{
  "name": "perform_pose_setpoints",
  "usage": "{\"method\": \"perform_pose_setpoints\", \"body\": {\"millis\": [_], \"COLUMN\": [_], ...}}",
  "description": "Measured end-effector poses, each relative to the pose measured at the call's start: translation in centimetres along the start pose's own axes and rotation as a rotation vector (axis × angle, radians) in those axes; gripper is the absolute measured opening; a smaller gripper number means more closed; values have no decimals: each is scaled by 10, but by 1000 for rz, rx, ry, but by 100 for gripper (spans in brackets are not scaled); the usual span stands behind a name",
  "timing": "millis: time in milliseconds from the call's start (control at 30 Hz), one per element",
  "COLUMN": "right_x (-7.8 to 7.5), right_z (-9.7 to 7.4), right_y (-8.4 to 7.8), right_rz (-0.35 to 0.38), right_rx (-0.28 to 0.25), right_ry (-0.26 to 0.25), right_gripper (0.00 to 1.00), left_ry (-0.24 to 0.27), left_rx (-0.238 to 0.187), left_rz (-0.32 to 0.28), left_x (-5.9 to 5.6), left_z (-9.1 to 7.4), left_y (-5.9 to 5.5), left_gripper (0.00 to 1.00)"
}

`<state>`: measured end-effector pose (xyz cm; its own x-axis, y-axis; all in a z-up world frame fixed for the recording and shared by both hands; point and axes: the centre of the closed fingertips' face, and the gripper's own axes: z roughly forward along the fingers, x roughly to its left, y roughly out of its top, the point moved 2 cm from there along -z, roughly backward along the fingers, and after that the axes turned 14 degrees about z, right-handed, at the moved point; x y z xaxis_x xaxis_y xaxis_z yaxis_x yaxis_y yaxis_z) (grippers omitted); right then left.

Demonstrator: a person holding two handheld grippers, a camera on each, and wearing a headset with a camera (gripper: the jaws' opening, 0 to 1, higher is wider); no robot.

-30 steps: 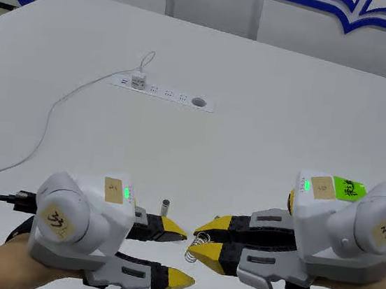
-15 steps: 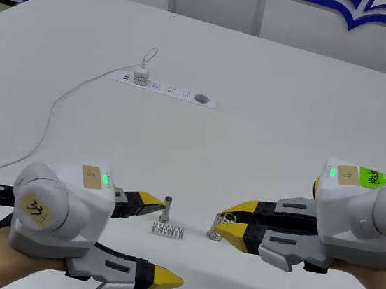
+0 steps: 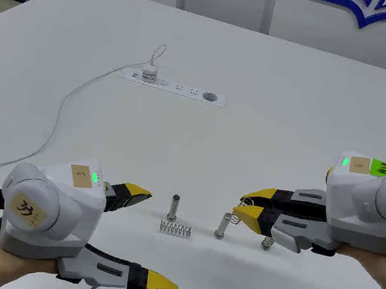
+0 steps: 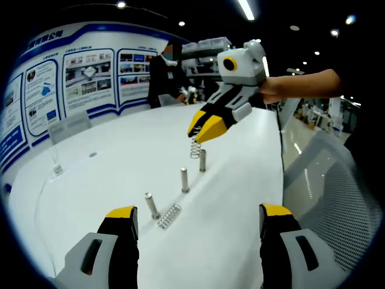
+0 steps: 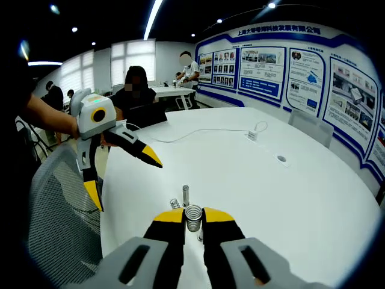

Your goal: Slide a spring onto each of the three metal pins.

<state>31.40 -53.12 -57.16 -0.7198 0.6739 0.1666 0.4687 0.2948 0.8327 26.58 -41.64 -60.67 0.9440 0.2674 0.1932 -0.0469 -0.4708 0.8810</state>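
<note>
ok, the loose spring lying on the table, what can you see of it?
The loose spring is a short, silvery wire coil, metal by its look. It lies on its side on the white table, right by the base of an upright pin; contact with it can't be told. Nothing grips it.

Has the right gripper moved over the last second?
Yes. Measured against the left pin, the right gripper has drawn off to the right, shut on a spring. A second ago its tips were close beside that pin.
</note>
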Motion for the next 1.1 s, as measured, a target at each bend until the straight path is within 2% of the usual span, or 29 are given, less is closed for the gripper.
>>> {"method": "perform_pose_setpoints", "body": {"millis": [167,333,667,1000,1100], "right_x": [-12,-21,-21,-21,-22], "right_z": [6,15,25,32,34], "right_y": [2,1,-9,-23,-27], "right_rz": [27,91,125,115,73], "right_rx": [-11,-23,14,66,80], "right_ry": [-32,-58,-67,-74,-80], "right_gripper": [11,11,11,11,11], "left_ry": [30,72,106,138,146], "left_rx": [7,20,52,62,65], "left_rz": [-13,-35,-74,-114,-122], "left_x": [4,10,9,8,6], "left_z": [-4,-10,-19,-21,-21], "left_y": [-4,-11,-26,-34,-37], "left_gripper": [90,100,100,100,100]}}
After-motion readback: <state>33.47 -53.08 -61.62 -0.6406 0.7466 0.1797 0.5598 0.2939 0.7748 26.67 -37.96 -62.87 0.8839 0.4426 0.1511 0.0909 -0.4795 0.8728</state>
